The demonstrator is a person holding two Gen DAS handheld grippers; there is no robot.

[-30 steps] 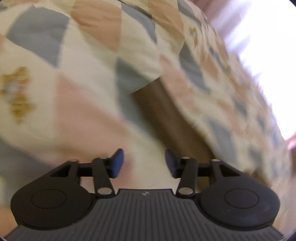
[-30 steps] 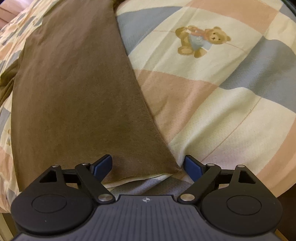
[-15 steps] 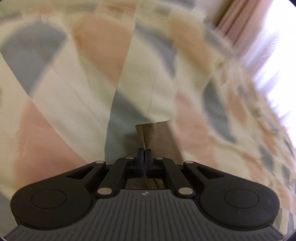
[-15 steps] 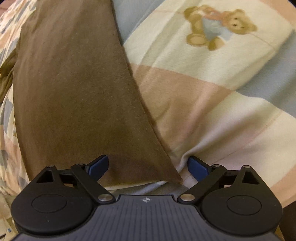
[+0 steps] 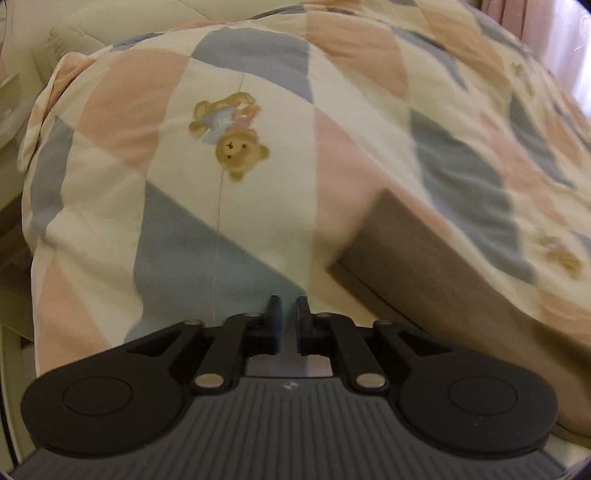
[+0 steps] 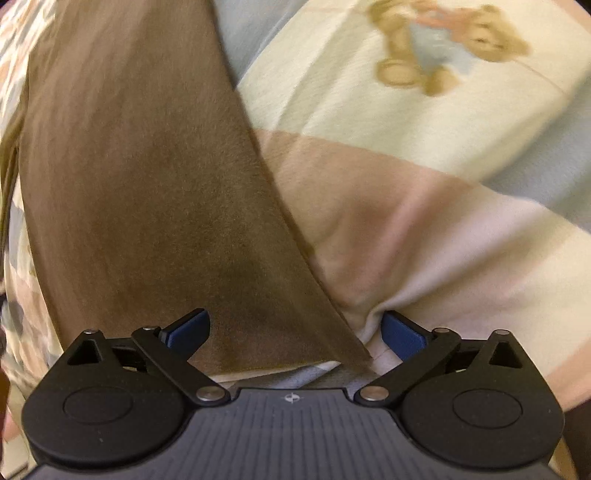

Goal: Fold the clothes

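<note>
The brown garment [image 6: 147, 184] lies flat on the patchwork quilt [image 6: 424, 221], a long strip running away from me. My right gripper [image 6: 295, 326] is open wide, low over the garment's near right corner, one finger on the cloth side and one pressed into the quilt. In the left wrist view a folded end of the brown garment [image 5: 424, 266] lies to the right of my left gripper [image 5: 287, 319]. Its fingers stand a narrow gap apart with only quilt [image 5: 221, 221] behind them and nothing held.
The quilt [image 5: 129, 110] has pink, blue and cream patches with teddy bear prints [image 5: 231, 133]. It drops off at the bed's left edge [image 5: 33, 236]. A pink curtain [image 5: 535, 22] and a bright window are at the far right.
Half a second ago my left gripper was shut on the brown cloth; now its fingers have parted and the cloth lies to its right. My right gripper has sunk closer to the corner, still open.
</note>
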